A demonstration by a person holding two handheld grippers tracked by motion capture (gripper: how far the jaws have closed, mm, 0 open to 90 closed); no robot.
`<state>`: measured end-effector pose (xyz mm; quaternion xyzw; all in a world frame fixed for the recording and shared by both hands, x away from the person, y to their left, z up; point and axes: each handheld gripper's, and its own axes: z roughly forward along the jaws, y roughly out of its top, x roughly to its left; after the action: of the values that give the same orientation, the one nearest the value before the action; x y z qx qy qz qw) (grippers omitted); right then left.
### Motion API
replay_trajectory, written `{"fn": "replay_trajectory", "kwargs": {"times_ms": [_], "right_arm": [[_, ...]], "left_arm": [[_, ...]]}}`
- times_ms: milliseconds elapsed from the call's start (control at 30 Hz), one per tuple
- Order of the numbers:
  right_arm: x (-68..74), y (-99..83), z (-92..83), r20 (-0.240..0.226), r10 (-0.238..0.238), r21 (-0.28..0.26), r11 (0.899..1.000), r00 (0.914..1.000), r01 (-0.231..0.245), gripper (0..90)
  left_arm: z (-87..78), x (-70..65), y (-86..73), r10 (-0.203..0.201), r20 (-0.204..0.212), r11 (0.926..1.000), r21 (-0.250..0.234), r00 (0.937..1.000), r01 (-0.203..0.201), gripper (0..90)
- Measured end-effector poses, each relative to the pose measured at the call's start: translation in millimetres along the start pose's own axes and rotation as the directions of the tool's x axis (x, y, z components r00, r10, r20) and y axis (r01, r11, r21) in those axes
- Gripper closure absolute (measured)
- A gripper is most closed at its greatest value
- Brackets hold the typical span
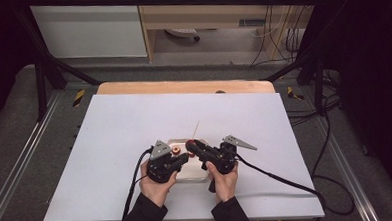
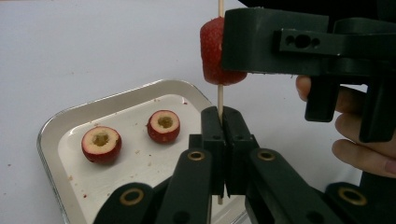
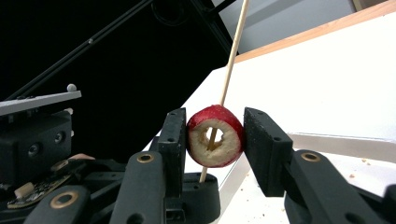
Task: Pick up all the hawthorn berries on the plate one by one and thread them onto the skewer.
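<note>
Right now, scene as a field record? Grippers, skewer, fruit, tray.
left gripper: shut on wooden skewer, near its lower end
right gripper: shut on the threaded hawthorn fruit
skewer: runs through the cored fruit
tray: metal, on the white table
fruit in tray: two cored pieces, apart, hollows up

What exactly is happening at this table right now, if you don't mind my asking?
A person is threading cored red fruit onto a thin wooden skewer with two hand-held grippers. The left gripper is shut on the skewer's lower part, holding it upright above a small silver metal tray. The right gripper clamps one cored red fruit piece with the skewer running through it. Two more cored fruits lie apart in the tray, waiting.
</note>
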<state>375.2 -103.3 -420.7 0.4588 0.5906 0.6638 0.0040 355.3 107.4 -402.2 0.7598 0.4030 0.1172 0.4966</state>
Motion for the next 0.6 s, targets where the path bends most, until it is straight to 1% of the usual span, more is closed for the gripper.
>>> {"fn": "replay_trajectory", "kwargs": {"times_ms": [33,67,167,233,267,333,400,433,500,533,600], "right_arm": [[0.1,-0.5,0.3,-0.001,-0.001,0.002,1.000,1.0000,0.001,61.3],[-0.1,-1.5,0.5,-0.001,0.000,0.003,1.000,1.0000,0.000,61.3],[-0.3,-2.3,0.6,-0.003,0.000,0.022,1.000,1.0000,0.000,61.3],[-0.6,-2.9,0.7,-0.002,0.002,0.031,1.000,1.0000,-0.002,61.3],[-0.6,-2.5,0.6,-0.001,0.002,0.030,1.000,1.0000,-0.002,61.2],[-0.5,-1.0,0.3,-0.007,0.004,0.027,1.000,1.0000,-0.004,60.3],[0.0,0.0,-0.9,0.000,-0.016,0.022,1.000,0.9999,0.016,52.7],[0.1,1.3,-2.5,0.007,-0.037,0.021,0.999,0.9993,0.037,48.3],[0.1,4.2,-5.4,0.017,-0.072,0.018,0.997,0.9972,0.072,44.2],[-0.5,6.1,-7.7,0.023,-0.085,0.020,0.996,0.9961,0.085,40.8],[-3.0,10.5,-12.5,0.028,-0.109,0.035,0.994,0.9937,0.108,36.5]], "left_arm": [[0.4,-0.2,0.2,-0.002,0.004,1.0000,0.006,1.0000,0.002,88.6],[0.6,-0.5,0.4,0.008,-0.007,0.9999,0.006,0.9999,-0.008,88.7],[1.2,0.0,0.5,0.009,-0.002,1.0000,0.000,1.0000,-0.009,88.6],[2.4,1.1,1.2,0.003,0.011,1.0000,0.003,0.9999,-0.003,88.6],[2.0,0.5,1.2,0.008,0.009,1.0000,-0.005,0.9999,-0.008,88.6],[0.3,0.0,1.3,0.019,0.009,0.9998,-0.007,0.9998,-0.019,88.5],[-3.1,1.5,0.1,0.031,0.010,0.9995,0.000,0.9995,-0.031,88.5],[-4.6,2.8,-0.6,0.034,0.010,0.9994,0.004,0.9994,-0.034,88.5],[-9.3,7.1,-2.9,0.041,0.008,0.9991,0.007,0.9991,-0.041,88.5],[-12.0,9.5,-4.2,0.048,0.005,0.9988,0.012,0.9988,-0.048,88.5],[-17.4,14.8,-7.2,0.062,-0.002,0.9979,0.019,0.9981,-0.062,88.5]]}}
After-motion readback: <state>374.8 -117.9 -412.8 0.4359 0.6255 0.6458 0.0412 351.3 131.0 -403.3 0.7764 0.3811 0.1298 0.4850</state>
